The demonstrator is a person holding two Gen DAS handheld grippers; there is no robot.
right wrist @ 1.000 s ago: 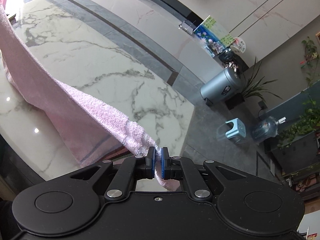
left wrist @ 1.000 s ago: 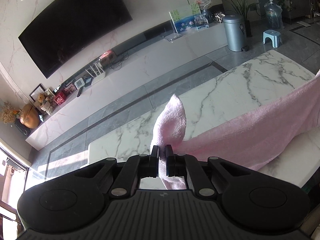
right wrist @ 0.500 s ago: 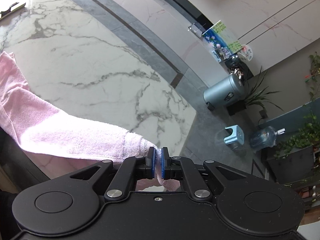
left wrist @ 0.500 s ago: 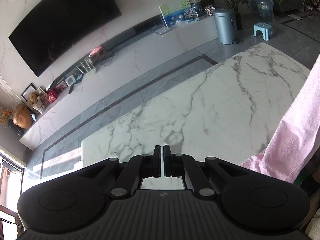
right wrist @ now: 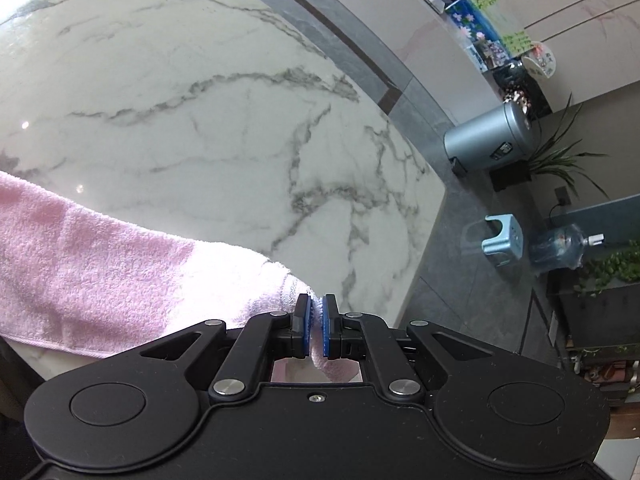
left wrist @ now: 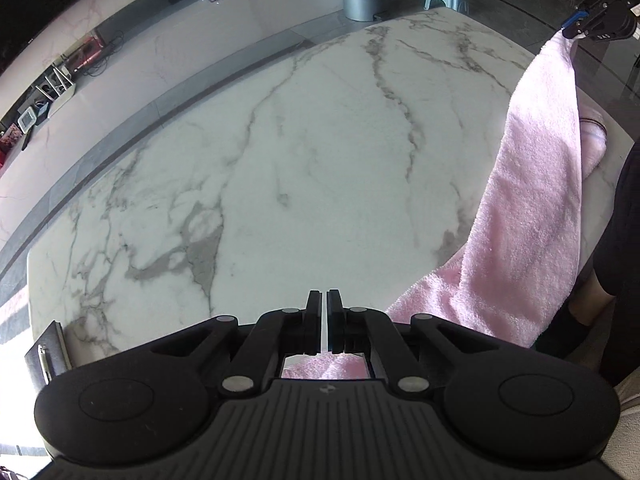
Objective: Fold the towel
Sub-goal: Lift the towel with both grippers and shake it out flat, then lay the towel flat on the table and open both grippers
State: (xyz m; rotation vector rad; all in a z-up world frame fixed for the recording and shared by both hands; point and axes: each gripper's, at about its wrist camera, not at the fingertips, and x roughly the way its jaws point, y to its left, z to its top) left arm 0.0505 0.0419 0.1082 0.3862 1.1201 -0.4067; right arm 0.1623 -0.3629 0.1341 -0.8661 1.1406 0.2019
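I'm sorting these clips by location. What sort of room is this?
Most likely a home living room: a marble-topped table with a pink towel on it, a long low media console along the wall, and a potted plant beside a bin.

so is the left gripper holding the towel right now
No, the left gripper has its jaws shut on nothing, while the pink towel hangs from the right gripper.

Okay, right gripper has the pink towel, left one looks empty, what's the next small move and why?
Probably bring the left gripper rightward to the loose end of the pink terry towel and grip it there. Its jaws are shut on nothing, while the right gripper pinches one corner and the towel hangs draped over the white marble table edge. A fold likely needs both ends held.
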